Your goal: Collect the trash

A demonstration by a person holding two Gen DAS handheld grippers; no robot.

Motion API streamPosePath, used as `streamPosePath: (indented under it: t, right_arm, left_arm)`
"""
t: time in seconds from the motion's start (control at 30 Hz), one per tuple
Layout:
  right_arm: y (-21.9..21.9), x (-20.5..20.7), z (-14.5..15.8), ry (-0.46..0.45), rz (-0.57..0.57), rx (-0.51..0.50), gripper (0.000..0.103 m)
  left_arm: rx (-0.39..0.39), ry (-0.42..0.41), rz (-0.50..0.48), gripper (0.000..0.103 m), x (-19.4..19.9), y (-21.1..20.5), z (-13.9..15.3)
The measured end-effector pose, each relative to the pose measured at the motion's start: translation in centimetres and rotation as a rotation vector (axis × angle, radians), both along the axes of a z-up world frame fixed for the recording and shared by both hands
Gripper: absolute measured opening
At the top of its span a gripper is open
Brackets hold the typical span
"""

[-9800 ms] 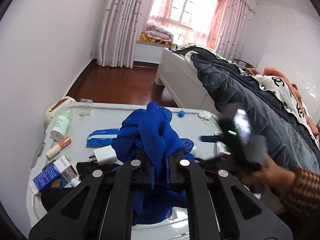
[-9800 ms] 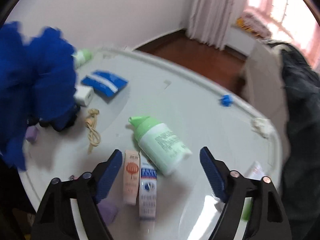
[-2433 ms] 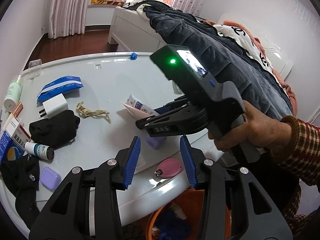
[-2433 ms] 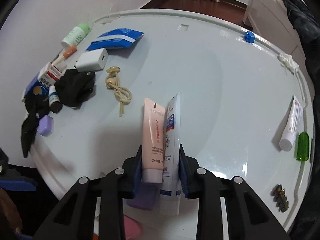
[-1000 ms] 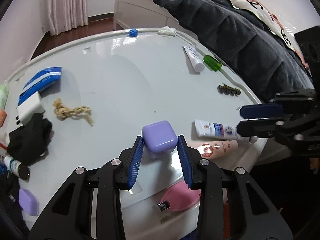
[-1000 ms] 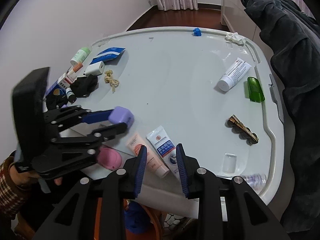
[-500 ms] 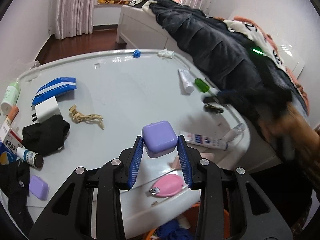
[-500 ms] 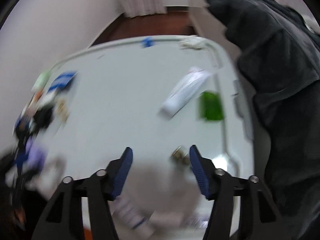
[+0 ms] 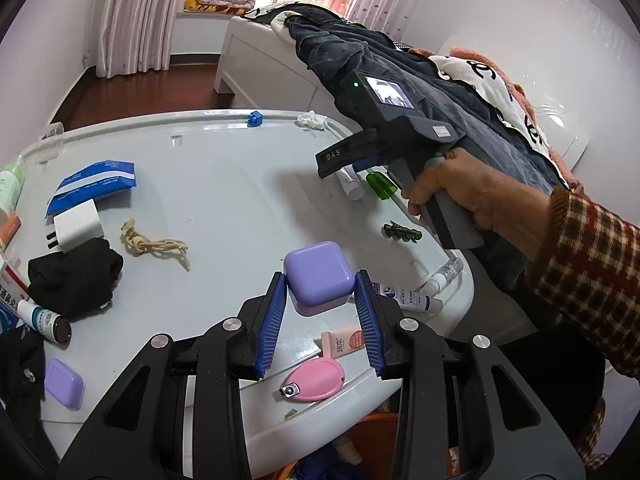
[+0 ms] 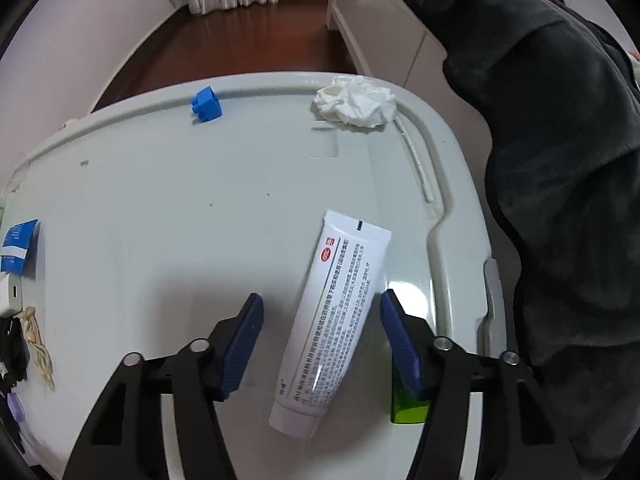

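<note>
My left gripper (image 9: 320, 282) is shut on a purple square case (image 9: 318, 276) and holds it above the near edge of the white table (image 9: 224, 184), over an orange bin (image 9: 372, 440). My right gripper (image 10: 322, 306) is open, its jaws standing on either side of a white tube (image 10: 332, 320) lying on the table. It also shows in the left wrist view (image 9: 352, 160) at the table's right side. A crumpled tissue (image 10: 356, 106) lies at the far right corner.
A green lighter (image 10: 406, 404) lies by the right finger. On the table are a blue block (image 10: 206, 104), a blue packet (image 9: 94, 182), a charger (image 9: 76, 226), a cord (image 9: 154, 244), black cloth (image 9: 72, 276), two tubes (image 9: 400, 296), a pink clipper (image 9: 314, 380). A bed with dark bedding (image 10: 560, 160) stands right.
My right gripper has swung from the near edge to the far right of the table and now straddles the white tube. My left gripper still holds the purple case, raised slightly.
</note>
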State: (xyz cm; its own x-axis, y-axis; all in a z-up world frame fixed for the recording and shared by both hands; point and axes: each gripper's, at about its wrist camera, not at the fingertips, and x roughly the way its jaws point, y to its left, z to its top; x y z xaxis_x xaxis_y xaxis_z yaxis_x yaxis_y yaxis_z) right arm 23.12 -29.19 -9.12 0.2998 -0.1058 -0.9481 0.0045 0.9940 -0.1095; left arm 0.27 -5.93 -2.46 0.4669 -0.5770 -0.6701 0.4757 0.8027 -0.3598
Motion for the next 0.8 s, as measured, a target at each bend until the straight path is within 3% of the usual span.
streamPosePath:
  t: [0.07,0.33,0.53,0.8]
  right_arm:
    - [0.9,-0.4,0.2,-0.007,0.044,-0.007,0.033]
    - [4.5,-4.7,0.9,-0.041,0.166,0.155,0.033]
    - [6.3,-8.4,4.2,-0.114,0.226,0.193,0.033]
    - [5.8,-12.9,8.0,-0.229,0.224,0.238,0.033]
  left_arm:
    - [-0.01,0.003,0.001,0.035,0.0,0.1,0.1]
    - [-0.012,-0.004,0.005,0.035,-0.2,0.4,0.2]
    - [0.004,-0.011,0.016,0.035,-1.1,1.2,0.6]
    - [0.016,-0.032,0.042,0.035,-4.2,2.1,1.9]
